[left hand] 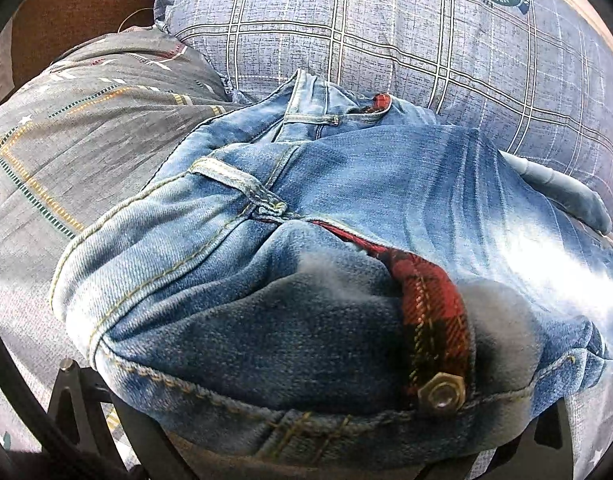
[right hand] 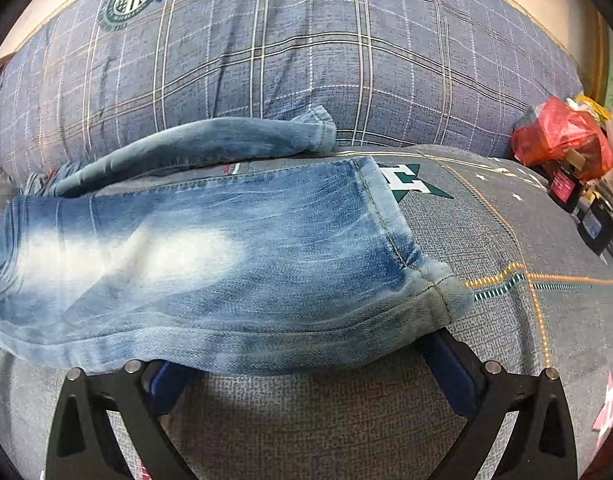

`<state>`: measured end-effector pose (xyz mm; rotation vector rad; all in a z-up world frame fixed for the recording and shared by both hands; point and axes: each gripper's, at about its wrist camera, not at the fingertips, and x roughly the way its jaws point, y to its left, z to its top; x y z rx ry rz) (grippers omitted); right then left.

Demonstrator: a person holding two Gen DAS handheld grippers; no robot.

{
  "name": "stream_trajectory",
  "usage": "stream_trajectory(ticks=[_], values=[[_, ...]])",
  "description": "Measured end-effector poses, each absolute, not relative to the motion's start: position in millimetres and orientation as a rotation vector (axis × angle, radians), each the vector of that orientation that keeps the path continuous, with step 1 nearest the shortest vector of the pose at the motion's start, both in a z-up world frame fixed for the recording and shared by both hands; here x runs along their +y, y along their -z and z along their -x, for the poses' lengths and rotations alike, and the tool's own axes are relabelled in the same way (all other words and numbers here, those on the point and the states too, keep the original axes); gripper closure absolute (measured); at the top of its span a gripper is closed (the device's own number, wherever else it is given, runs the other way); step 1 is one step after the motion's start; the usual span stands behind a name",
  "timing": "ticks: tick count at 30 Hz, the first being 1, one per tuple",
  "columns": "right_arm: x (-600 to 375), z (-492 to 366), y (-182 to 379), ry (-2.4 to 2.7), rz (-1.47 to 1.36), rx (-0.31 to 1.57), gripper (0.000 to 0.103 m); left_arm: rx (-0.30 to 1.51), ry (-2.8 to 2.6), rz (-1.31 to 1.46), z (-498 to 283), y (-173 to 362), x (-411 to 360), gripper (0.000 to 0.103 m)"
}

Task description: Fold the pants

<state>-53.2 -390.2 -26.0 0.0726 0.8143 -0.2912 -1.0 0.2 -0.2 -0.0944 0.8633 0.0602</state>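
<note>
- Left wrist view: faded light-blue denim jeans [left hand: 306, 240] with a red plaid waistband lining and brass button lie on a grey patterned bedsheet [left hand: 66, 152]; they cover the left gripper [left hand: 306, 432], so I cannot tell its state.
- Right wrist view: the right gripper [right hand: 306, 364], fingers spread apart, sits at a flat jeans leg near its hem.

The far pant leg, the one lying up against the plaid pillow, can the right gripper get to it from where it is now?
Probably not directly. The near leg drapes over the right gripper, covering its fingertips, and lies between it and the far leg. It would have to lift over.
</note>
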Motion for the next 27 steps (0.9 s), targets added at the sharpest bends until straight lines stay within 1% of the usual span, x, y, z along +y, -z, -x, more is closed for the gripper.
stream_trajectory(ticks=[4,7,9,12,14,17,20,22,24,27], values=[[-390,57,25,0.308,-0.094,0.822,0.000,0.867,-0.061,0.129,7,0,0,0.000],[-375,83,25,0.385,-0.145,0.798,0.000,0.844,-0.078,0.119,43,-1,-10,0.000],[-363,104,26,0.389,-0.191,0.771,0.000,0.861,-0.132,0.130,68,-1,-18,0.000],[-341,124,26,0.343,-0.200,0.804,0.000,0.874,-0.187,0.188,98,-1,-31,0.000],[-325,134,24,0.297,-0.179,0.825,0.000,0.912,-0.138,0.173,108,-2,-44,0.000],[-310,144,24,0.231,-0.197,0.847,0.000,0.925,0.012,0.043,121,-5,-77,0.000],[-310,151,16,0.136,-0.341,0.839,0.000,0.847,0.088,-0.128,137,-17,-107,0.000],[-309,153,8,0.099,-0.368,0.813,0.000,0.774,0.102,-0.194,148,-27,-117,0.000],[-308,155,0,0.076,-0.354,0.783,0.000,0.724,0.123,-0.187,155,-34,-120,0.000],[-309,158,-7,0.056,-0.333,0.746,0.000,0.705,0.126,-0.150,162,-39,-116,0.000]])
